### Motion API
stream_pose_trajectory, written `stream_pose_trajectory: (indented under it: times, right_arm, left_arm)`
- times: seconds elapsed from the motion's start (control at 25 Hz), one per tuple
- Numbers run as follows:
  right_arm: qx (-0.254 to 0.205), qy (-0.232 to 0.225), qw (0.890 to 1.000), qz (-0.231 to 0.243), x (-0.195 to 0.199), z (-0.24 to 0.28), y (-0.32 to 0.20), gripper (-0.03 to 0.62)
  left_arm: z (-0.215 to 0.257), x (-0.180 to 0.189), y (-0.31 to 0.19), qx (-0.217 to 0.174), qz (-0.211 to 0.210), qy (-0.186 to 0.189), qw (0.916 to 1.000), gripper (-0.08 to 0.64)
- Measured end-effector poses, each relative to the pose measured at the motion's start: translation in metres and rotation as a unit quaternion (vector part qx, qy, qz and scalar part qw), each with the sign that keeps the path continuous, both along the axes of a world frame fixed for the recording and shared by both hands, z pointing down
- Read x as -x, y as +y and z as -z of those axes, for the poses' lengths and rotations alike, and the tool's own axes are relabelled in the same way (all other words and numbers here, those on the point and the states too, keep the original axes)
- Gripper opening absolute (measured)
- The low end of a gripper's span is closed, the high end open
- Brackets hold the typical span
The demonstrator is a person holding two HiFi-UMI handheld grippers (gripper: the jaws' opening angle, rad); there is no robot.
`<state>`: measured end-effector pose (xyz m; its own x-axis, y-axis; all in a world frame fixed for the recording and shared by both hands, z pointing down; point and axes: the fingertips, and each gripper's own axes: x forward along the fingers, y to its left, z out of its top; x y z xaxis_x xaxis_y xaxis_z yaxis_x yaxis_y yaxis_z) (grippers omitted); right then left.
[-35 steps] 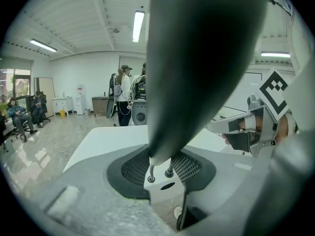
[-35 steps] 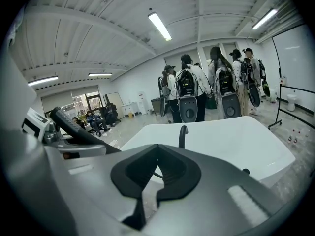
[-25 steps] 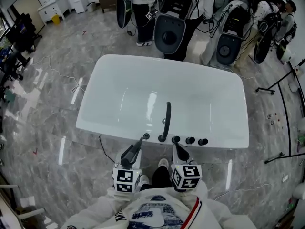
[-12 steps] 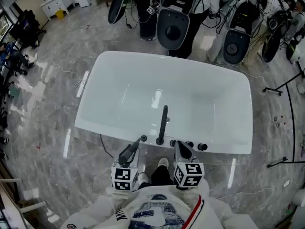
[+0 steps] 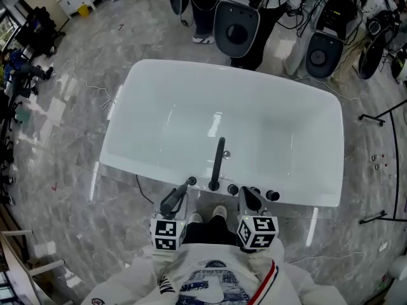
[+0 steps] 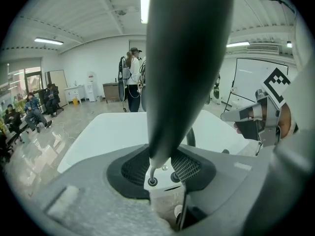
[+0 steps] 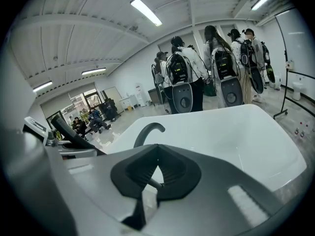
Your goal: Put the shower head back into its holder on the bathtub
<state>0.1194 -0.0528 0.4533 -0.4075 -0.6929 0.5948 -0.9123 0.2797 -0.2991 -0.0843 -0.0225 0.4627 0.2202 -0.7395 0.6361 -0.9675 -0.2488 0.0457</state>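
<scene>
A white bathtub [image 5: 191, 107] lies below me, with a black spout [image 5: 219, 164] and knobs [image 5: 253, 190] on its near rim. My left gripper [image 5: 170, 207] is shut on the black shower head [image 5: 180, 194]. The head slants up to the round holder [image 5: 192, 181] at the rim's left; whether its tip is seated there I cannot tell. In the left gripper view the shower head [image 6: 187, 58] rises large between the pads [image 6: 184, 167]. My right gripper [image 5: 249, 199] hangs shut and empty by the knobs, its pads [image 7: 170, 173] meeting before the spout [image 7: 147, 131].
A thin black hose [image 5: 141, 194] runs from the rim down to the marble floor. Several people with backpack rigs [image 5: 236, 24] stand beyond the tub's far side. Light stands [image 5: 381, 116] are at the right, and seated people and furniture [image 5: 25, 30] at the far left.
The head view has tilted, so the tub sits a little higher and nearer. Both grippers keep their places at the near rim, the left still holding the shower head.
</scene>
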Motion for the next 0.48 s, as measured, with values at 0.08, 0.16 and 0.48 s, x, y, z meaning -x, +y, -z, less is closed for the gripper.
stream_pose_trajectory:
  times: [0.08,0.16,0.48]
  right_arm:
    - [0.004,-0.001,1.000,0.001,0.003,-0.005,-0.002,0.006]
    - [0.009,-0.002,1.000,-0.001,0.008,-0.008,-0.002,0.006]
    - [0.021,-0.002,1.000,-0.014,0.024,-0.027,0.004,0.006]
  left_arm:
    - [-0.004,-0.001,-0.001,0.002,-0.003,0.000,1.0000,0.141]
    - [-0.005,0.000,-0.002,0.003,-0.007,0.000,1.0000,0.141]
    - [-0.018,0.012,-0.003,0.006,-0.025,0.006,0.9997,0.141]
